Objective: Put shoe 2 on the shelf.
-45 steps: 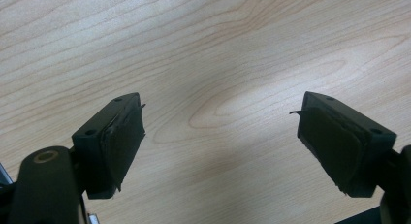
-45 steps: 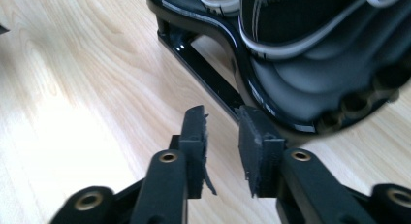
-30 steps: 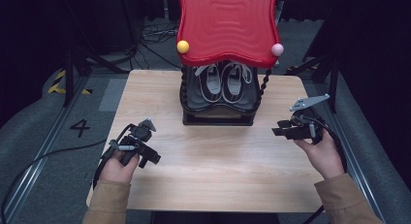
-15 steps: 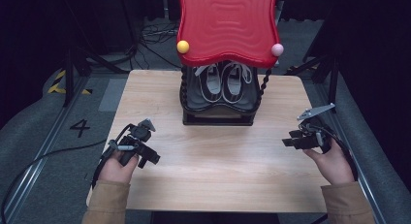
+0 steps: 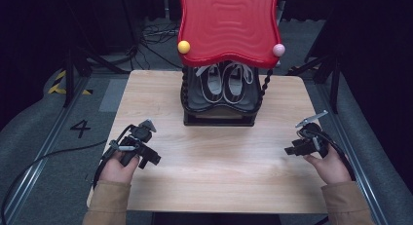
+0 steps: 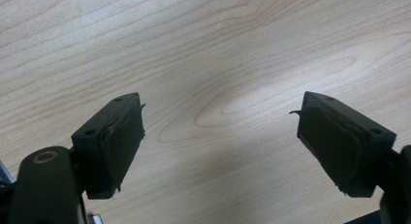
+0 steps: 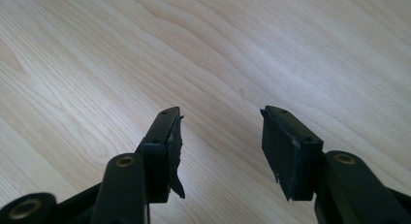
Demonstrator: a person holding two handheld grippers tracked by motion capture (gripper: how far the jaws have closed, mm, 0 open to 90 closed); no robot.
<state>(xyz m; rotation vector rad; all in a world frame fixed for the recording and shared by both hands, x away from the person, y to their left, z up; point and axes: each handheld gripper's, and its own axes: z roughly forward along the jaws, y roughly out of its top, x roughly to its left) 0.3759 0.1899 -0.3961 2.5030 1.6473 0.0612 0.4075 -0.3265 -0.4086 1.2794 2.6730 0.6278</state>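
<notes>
Dropped lower and nearer at the table's (image 5: 160,118) right edge, right gripper (image 5: 292,150), jaws just opened wide with nothing between them. Left gripper (image 5: 152,159) parked near-left as before, likewise spread and empty. Left alone at the far middle, pair of shoes (image 5: 224,82) in the black rack (image 5: 219,119) under the red top (image 5: 228,24); likely a settle between moves.

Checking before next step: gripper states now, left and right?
Left gripper: open, empty, over the table.
Right gripper: open, empty; jaws have just been opening.
</notes>
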